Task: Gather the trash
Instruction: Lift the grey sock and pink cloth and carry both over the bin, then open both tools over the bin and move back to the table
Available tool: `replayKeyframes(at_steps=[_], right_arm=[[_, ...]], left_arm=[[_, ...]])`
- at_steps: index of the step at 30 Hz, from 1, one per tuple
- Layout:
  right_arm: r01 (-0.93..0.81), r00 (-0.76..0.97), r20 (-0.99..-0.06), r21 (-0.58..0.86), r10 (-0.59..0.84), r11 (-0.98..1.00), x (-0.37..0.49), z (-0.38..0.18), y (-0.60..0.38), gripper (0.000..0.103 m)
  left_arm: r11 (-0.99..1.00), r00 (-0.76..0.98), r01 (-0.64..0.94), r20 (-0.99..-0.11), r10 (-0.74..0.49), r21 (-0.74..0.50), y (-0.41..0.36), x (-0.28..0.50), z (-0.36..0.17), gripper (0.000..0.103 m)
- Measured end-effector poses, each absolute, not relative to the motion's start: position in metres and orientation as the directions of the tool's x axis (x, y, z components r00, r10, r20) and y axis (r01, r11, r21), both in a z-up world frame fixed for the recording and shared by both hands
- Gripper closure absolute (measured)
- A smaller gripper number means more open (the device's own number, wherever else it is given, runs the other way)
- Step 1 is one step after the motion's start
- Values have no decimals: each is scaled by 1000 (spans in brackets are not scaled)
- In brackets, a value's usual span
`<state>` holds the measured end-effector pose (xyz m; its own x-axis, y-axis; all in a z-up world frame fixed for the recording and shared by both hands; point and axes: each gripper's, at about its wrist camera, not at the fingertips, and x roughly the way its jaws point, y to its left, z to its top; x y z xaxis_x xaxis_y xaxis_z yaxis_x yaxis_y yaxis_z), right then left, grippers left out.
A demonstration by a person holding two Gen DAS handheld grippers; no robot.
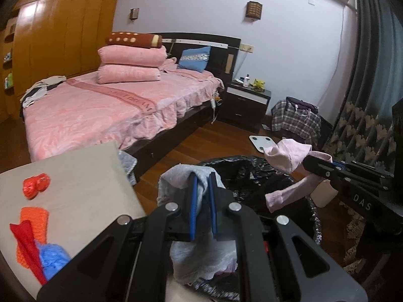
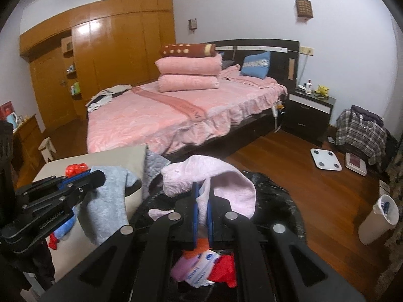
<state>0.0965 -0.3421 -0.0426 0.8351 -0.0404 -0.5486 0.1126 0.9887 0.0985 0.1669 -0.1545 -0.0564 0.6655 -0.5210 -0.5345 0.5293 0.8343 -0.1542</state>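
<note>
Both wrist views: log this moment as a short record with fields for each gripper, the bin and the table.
left gripper: shut on grey sock
right gripper: shut on pink sock
trash bag: black, open, below both socks
in the bag: red, pink and printed scraps
table: red, orange and blue scraps left on it

glossy wood wardrobe [image 2: 121,47]; crinkly plastic bag [image 1: 252,176]
</note>
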Motion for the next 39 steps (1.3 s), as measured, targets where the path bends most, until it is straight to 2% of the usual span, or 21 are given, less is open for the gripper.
replayKeyframes(at_steps=[17, 20, 21, 22, 24, 26, 27, 29, 30, 31, 32, 34, 36, 39], right_arm=[[207, 786, -609, 98, -106, 973, 92, -76, -389, 97], [214, 771, -627, 88, -112, 973, 94, -83, -391, 94], [215, 768, -630, 85, -114, 973, 94, -84, -391, 93], [218, 766, -632, 83, -118, 973, 93, -86, -392, 89], [220, 764, -634, 81, -120, 972, 92, -87, -392, 80], [227, 767, -629, 78, -129, 971, 90, -86, -392, 65], [230, 770, -625, 77, -133, 970, 89, -86, -391, 59], [238, 776, -614, 71, -145, 969, 86, -83, -390, 32], [241, 783, -603, 68, -153, 968, 85, -81, -389, 27], [242, 788, -595, 65, -157, 968, 84, -80, -387, 16], [244, 796, -582, 62, -164, 968, 82, -77, -385, 9], [235, 809, -566, 66, -158, 970, 80, -72, -380, 7], [222, 819, -554, 71, -147, 972, 80, -68, -376, 6], [197, 830, -544, 76, -125, 977, 83, -61, -362, 6]], left_arm=[[794, 599, 587, -575, -557, -157, -205, 180, -81, 95], [791, 579, 588, -593, -559, -170, -206, 184, -85, 89], [790, 573, 587, -597, -561, -179, -205, 185, -86, 81], [792, 574, 583, -598, -560, -182, -203, 185, -87, 71], [797, 580, 573, -593, -559, -190, -197, 186, -87, 64], [802, 585, 567, -593, -553, -189, -192, 185, -86, 58], [804, 589, 564, -591, -551, -187, -191, 185, -85, 52], [816, 607, 548, -584, -539, -184, -181, 184, -83, 45], [824, 617, 537, -581, -531, -183, -175, 184, -82, 39], [830, 625, 526, -579, -524, -183, -170, 184, -80, 31], [841, 641, 509, -572, -513, -184, -161, 183, -78, 28], [857, 667, 483, -560, -492, -178, -148, 181, -73, 18], [879, 697, 447, -551, -459, -166, -133, 179, -70, 13], [907, 727, 388, -549, -412, -166, -104, 177, -65, 13]])
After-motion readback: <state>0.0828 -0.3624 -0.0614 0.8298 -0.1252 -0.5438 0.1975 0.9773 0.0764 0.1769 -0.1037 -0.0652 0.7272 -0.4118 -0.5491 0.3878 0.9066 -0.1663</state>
